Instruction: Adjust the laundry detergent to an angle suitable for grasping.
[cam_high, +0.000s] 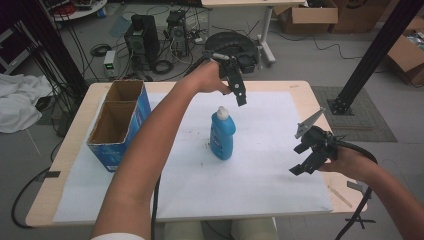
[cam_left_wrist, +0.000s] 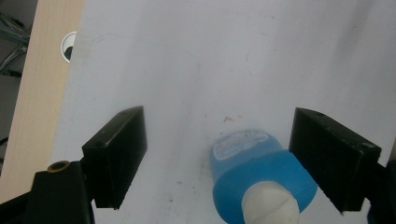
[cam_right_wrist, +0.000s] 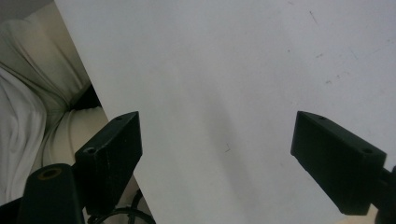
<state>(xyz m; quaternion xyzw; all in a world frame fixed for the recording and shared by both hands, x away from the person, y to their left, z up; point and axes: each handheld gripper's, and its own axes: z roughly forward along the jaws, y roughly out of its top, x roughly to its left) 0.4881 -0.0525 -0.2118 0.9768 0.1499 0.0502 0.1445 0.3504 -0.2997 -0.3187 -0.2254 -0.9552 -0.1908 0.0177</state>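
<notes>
While I am looking down from the high view, my left gripper (cam_high: 241, 95) is hovering just above and behind the blue bottle (cam_high: 222, 135), jaws parted, nothing between them. Bottle is standing upright mid-sheet on the white paper (cam_high: 260, 170), white cap (cam_high: 223, 113) up. Cardboard box (cam_high: 120, 125) is sitting well apart at the left table edge; bare paper is lying all round the bottle. My right gripper (cam_high: 308, 159) is hanging near the right paper edge, released, holding nothing.

Left gripper view: I am seeing the blue bottle (cam_left_wrist: 259, 175) from above, low between the jaws and closer to the right-hand one, not touched by either. Wooden table (cam_left_wrist: 39, 88) edge is running down the left.

Right gripper view: my right gripper (cam_right_wrist: 217, 161) is standing wide over bare white paper (cam_right_wrist: 243, 84); the paper's edge is slanting at left.
</notes>
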